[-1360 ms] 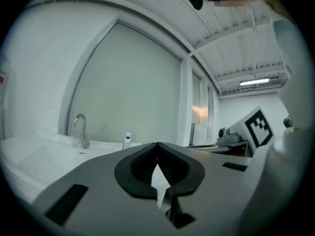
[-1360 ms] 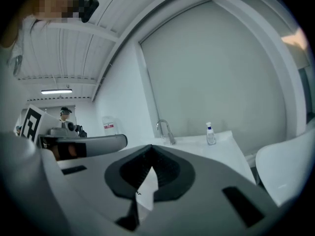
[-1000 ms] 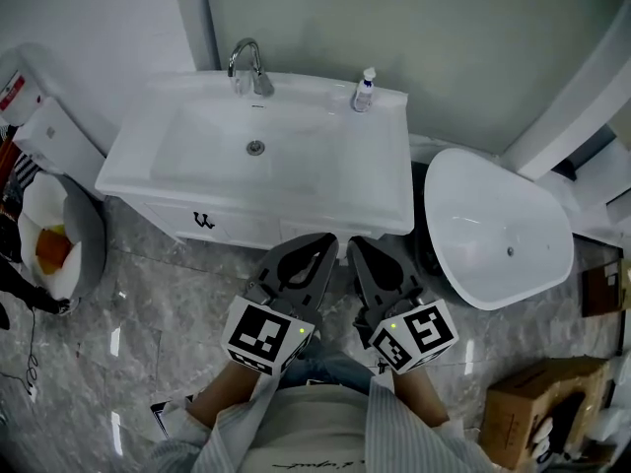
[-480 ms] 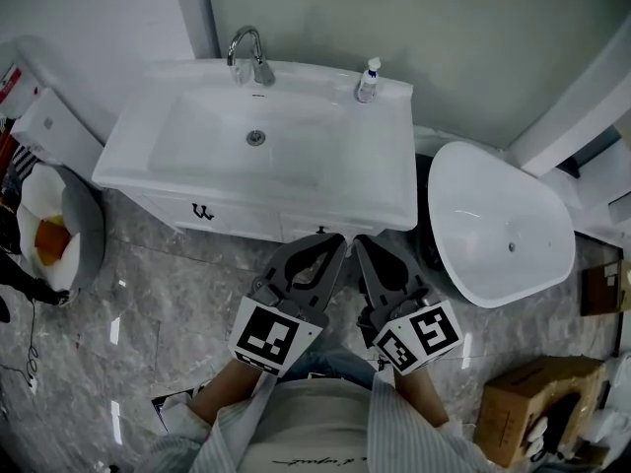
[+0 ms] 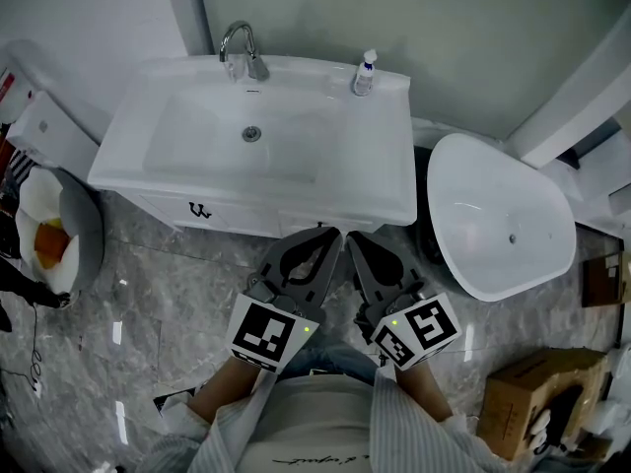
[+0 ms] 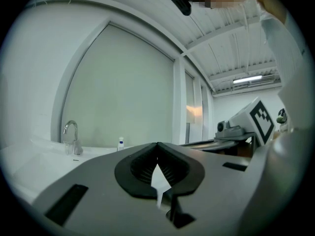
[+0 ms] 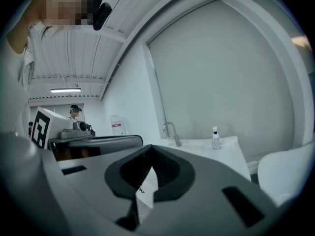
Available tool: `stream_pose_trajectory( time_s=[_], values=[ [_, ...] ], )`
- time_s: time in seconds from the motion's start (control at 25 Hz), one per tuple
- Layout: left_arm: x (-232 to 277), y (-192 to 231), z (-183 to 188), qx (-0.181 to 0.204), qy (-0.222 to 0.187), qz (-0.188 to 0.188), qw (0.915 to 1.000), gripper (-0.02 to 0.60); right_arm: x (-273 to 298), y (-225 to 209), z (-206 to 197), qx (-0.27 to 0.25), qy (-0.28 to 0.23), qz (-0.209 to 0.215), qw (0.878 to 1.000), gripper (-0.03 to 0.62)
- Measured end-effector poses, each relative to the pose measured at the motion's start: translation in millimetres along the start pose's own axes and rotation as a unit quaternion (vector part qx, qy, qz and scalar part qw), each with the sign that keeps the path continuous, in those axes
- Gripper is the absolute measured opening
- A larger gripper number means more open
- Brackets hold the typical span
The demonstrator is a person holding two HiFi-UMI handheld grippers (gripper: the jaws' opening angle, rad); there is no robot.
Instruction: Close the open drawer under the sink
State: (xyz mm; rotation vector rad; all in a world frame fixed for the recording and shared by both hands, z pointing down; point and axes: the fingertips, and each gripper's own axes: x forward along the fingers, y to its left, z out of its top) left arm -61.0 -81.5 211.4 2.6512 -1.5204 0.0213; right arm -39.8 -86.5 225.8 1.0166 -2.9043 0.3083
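Seeing left claw point(image 5: 328, 236) and right claw point(image 5: 355, 240) clenched on nothing, we should press both squarely against the drawer point(image 5: 233, 223) under the sink point(image 5: 197, 170), pushing evenly far.

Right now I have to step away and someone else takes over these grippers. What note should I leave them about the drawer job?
Left gripper: shut, empty.
Right gripper: shut, empty.
Both are side by side, tips aimed at the right part of the drawer front under the sink. I cannot tell if they touch it.
Done: unclear. The front shows only as a narrow strip, so I cannot say it is fully in.
Left: check it, and push it flush if it stands out.
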Motion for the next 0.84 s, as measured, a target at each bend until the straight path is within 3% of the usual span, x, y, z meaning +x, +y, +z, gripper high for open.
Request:
stream_pose_trajectory(
  time_s=[0.84],
  values=[
    [-0.2, 9.1, -8.1, 0.009, 0.007, 0.007, 0.9999, 0.015, 3.2, -1.9, -9.0, 0.017, 0.007, -0.001, 1.000, 0.009]
  ],
)
